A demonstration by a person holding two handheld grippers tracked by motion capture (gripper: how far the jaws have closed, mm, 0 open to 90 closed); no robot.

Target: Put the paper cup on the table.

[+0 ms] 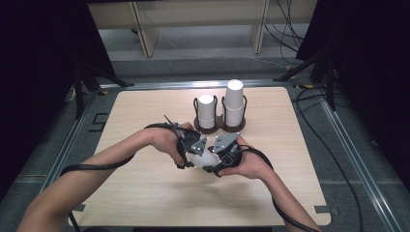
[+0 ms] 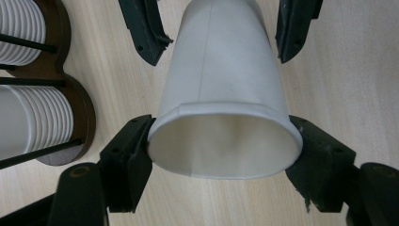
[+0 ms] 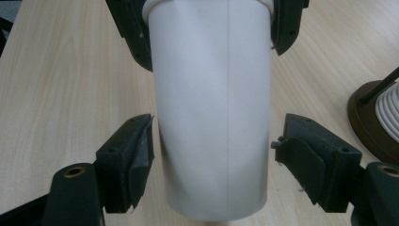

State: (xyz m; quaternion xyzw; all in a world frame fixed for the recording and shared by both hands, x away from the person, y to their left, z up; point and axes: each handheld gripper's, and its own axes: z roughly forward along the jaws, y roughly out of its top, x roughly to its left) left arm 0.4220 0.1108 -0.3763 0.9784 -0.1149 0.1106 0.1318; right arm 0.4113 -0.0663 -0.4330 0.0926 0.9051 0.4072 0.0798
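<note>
Left gripper [image 2: 225, 150]: fingers [image 2: 129, 157] closed on the rolled rim of a white paper cup [image 2: 221, 84], pads pressing both sides of the open mouth; right gripper [image 3: 214, 155]: fingers [image 3: 129, 155] parted, flanking the cup's [image 3: 214, 108] wall near its base, the left pad touching or nearly so, the right pad clear of it. The cup lies held level between the two hands [image 1: 167, 140] just above the table [image 1: 145, 193], in front of a dark wooden two-post cup holder [image 1: 220, 124] bearing two stacks of paper cups [image 1: 234, 101]. Judgement: a handover or separation of nested cups is in hand; the right fingers should close squarely on the wall, lightly enough not to crease it; the left should keep its rim grip steady until the right holds; any pull should run along the cup's axis.
</note>
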